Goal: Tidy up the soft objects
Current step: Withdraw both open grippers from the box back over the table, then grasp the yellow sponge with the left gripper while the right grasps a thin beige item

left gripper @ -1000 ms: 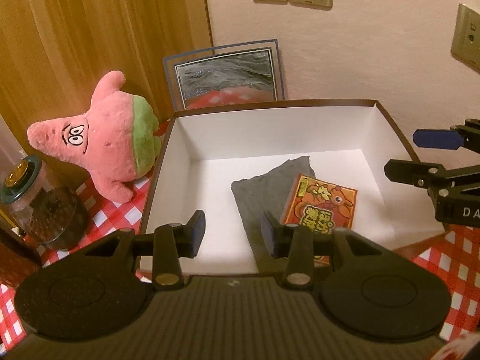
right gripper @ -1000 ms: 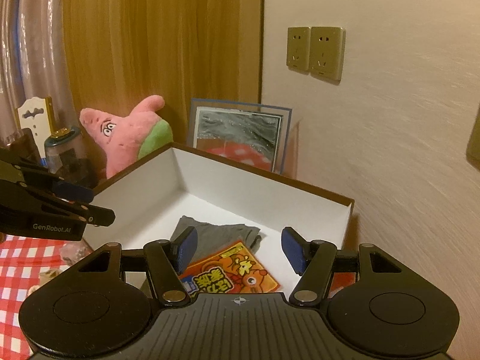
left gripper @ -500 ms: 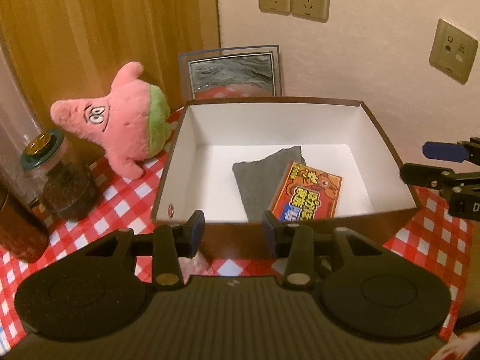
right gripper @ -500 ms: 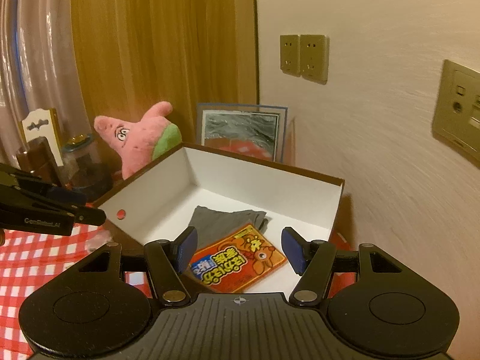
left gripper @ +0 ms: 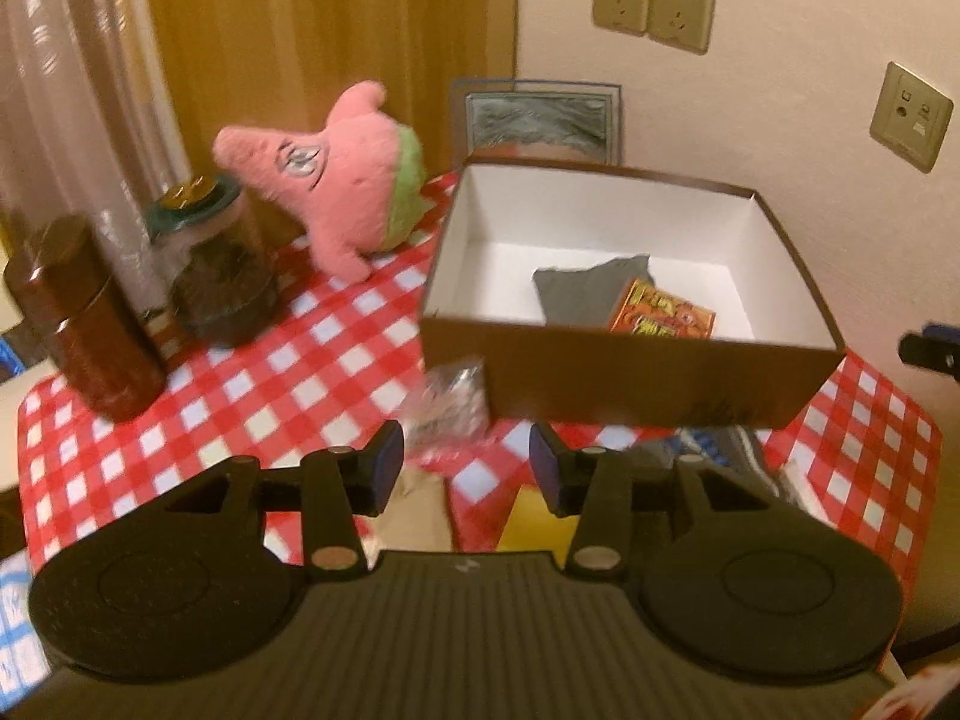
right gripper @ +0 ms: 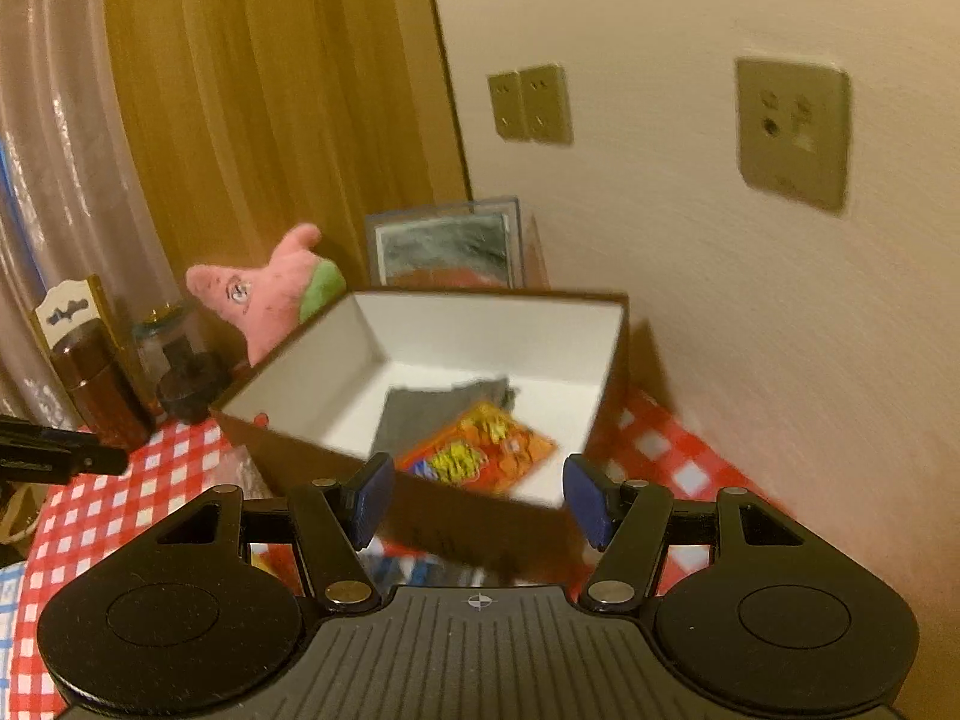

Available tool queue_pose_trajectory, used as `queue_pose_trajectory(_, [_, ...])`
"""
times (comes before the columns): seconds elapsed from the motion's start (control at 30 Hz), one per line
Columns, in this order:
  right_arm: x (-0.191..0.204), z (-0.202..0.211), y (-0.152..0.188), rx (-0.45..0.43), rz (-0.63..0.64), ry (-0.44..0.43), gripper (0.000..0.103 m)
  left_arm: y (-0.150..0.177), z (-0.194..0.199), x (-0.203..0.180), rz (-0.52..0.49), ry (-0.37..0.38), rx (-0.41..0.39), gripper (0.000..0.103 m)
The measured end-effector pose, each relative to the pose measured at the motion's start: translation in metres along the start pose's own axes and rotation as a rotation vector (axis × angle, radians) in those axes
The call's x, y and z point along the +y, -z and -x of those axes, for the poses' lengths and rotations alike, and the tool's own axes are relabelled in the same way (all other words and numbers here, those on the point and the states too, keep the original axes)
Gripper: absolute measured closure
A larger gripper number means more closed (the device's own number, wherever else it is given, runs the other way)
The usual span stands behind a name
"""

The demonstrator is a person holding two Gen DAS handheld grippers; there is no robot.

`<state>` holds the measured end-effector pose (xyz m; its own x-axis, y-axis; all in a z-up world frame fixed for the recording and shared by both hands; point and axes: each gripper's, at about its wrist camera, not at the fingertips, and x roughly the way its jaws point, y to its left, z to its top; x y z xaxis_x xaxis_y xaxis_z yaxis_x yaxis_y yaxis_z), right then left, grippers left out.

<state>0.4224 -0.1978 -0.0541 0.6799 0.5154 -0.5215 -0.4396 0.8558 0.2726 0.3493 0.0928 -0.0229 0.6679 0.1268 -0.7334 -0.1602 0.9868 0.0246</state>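
Left wrist view: I've backed away from the box (left gripper: 630, 387), which now sits at one o'clock with the grey cloth (left gripper: 591, 294) and orange packet (left gripper: 663, 315) inside; my left gripper (left gripper: 459, 468) has just been opening, half-wide, empty. The pink plush (left gripper: 336, 192) waits at eleven o'clock, likely next. Right wrist view: right gripper (right gripper: 477, 495) wide, empty, also pulled back.

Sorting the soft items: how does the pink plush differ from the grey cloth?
The pink plush stands on the checked tablecloth outside the box; the grey cloth lies inside it. The plush is stuffed and bulky, the cloth flat and partly under an orange packet. Neither is held.
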Motion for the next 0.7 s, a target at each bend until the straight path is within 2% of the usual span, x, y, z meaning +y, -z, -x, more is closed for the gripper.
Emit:
queue_pose_trajectory(0.17, [0.002, 0.004, 0.027, 0.124, 0.007, 0.018, 0.040, 0.028, 0.006, 0.013, 0.034, -0.012, 0.043, 0.060])
queue_pose_trajectory(0.33, [-0.002, 0.003, 0.050, 0.226, -0.057, -0.005, 0.041, 0.055, 0.009, 0.016, 0.056, -0.023, 0.082, 0.059])
queue_pose_trajectory(0.53, [0.001, -0.004, 0.067, 0.291, -0.024, 0.016, 0.041, 0.079, 0.010, 0.011, 0.062, -0.019, 0.122, 0.059])
queue_pose_trajectory(0.7, [-0.003, -0.013, 0.078, 0.312, -0.025, 0.026, 0.041, 0.092, 0.007, 0.009, 0.086, -0.015, 0.148, 0.059])
